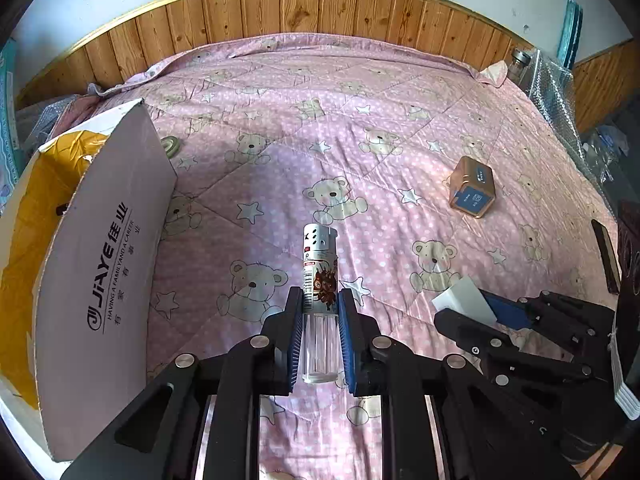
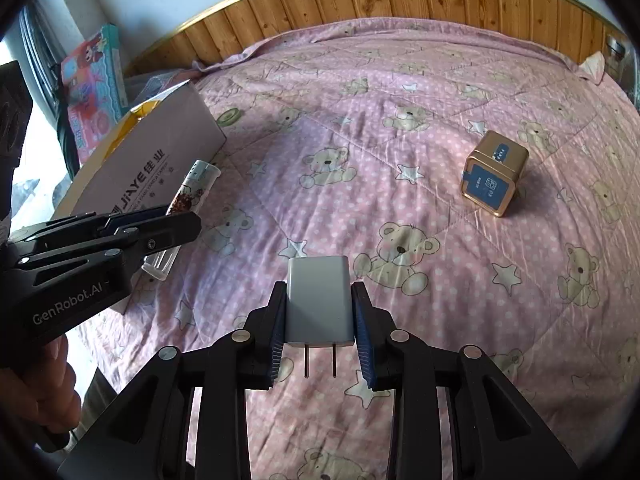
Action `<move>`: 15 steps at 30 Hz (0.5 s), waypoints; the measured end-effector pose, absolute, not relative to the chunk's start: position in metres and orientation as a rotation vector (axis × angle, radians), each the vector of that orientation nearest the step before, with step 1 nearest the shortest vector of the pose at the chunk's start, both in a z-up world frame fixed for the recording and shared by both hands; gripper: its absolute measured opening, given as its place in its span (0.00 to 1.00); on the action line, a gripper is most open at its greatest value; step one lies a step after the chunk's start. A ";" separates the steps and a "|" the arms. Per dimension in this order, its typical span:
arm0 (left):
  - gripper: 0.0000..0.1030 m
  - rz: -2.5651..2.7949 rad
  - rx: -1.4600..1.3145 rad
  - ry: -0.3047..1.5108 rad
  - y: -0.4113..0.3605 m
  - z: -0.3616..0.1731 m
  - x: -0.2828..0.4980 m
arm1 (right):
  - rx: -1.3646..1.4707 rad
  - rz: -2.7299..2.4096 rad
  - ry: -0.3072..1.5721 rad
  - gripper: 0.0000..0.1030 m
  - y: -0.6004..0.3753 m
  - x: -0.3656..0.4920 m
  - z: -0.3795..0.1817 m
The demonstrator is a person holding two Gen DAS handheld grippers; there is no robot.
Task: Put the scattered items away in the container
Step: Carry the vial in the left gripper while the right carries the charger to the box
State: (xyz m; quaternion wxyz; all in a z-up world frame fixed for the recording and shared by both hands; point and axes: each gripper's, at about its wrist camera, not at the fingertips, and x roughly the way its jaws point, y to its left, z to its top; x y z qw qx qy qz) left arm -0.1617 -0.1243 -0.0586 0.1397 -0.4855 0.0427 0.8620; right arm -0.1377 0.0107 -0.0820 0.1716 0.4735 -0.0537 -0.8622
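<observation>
Open white cardboard box (image 1: 108,248): left gripper (image 1: 319,320) is clamping the clear plastic lighter (image 1: 319,300), right gripper (image 2: 320,312) the white wall charger (image 2: 320,300); both should release only once above the box's opening.

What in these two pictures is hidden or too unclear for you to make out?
- Inside of the cardboard box: in both views its white wall blocks the contents.
- Small green round thing: half behind the box corner in the left wrist view, too small in the right.
- Gold tin: label print too small to read.
- Lighter: lower sides covered by the left gripper pads.
- Charger: sides hidden by the right gripper.
</observation>
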 end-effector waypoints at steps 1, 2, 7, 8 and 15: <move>0.17 2.493 -1.394 0.115 -0.125 -0.055 -0.159 | 1.338 -2.448 -0.149 0.31 0.009 -0.135 -0.079; 0.17 2.499 -1.383 0.111 -0.127 -0.051 -0.156 | 1.333 -2.446 -0.150 0.31 0.008 -0.132 -0.077; 0.17 2.512 -1.339 0.084 -0.132 -0.036 -0.143 | 1.320 -2.444 -0.139 0.31 0.000 -0.120 -0.069; 0.17 2.515 -1.332 0.080 -0.133 -0.034 -0.141 | 1.318 -2.443 -0.133 0.31 -0.002 -0.117 -0.068; 0.17 2.525 -1.288 0.037 -0.143 -0.019 -0.129 | 1.290 -2.441 -0.112 0.31 -0.015 -0.100 -0.056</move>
